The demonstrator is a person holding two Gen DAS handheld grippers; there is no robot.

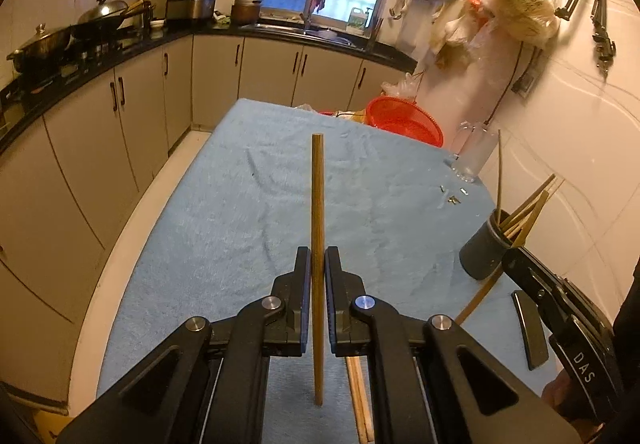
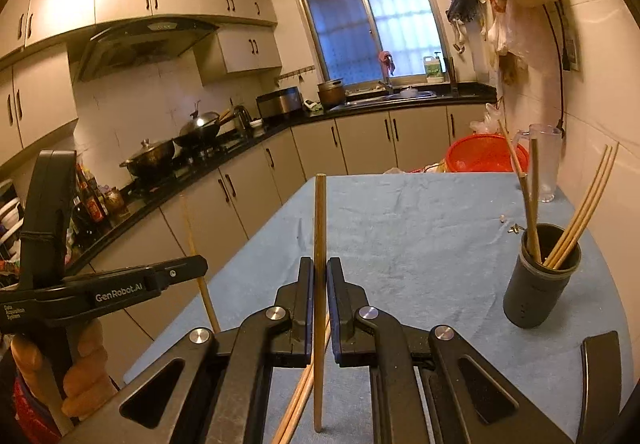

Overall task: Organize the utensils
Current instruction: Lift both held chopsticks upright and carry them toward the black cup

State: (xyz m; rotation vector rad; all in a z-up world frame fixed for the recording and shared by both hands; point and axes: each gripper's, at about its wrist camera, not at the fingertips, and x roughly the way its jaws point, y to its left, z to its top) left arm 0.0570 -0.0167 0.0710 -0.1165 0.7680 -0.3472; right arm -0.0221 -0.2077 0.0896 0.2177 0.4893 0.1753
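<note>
You are mid-transfer: each gripper has one chopstick pinched upright between its jaws, and neither stick is in the holder yet. The left gripper [image 1: 318, 264] is closed on a dark brown chopstick [image 1: 318, 228] that stands nearly vertical, its lower end just above the blue towel [image 1: 224, 211]. The right gripper [image 2: 320, 276] is clamped the same way on its own brown chopstick [image 2: 320, 264], also close to vertical. The landmark is the dark cylindrical holder [image 2: 536, 284], standing on the towel near the wall side; it already carries several chopsticks [image 2: 576, 211] leaning against its rim. Seen from the left wrist, that holder [image 1: 486, 250] sits well to the right of the left gripper, with the body of the right gripper just beside it. Loose chopsticks [image 1: 358, 396] lie on the towel well short of the holder, under the grippers, so more picking remains after this pair. One more stick [image 1: 478, 300] lies slanted at the holder's base, apparently touching it. Next move, as I judge it: bring the right-hand stick over the holder's mouth first, since it is the nearer, lower its end inside the rim, then loosen the jaws. Watch the leaning sticks; a descending end could catch on them. Keep the left stick clear until the right withdraws.
</note>
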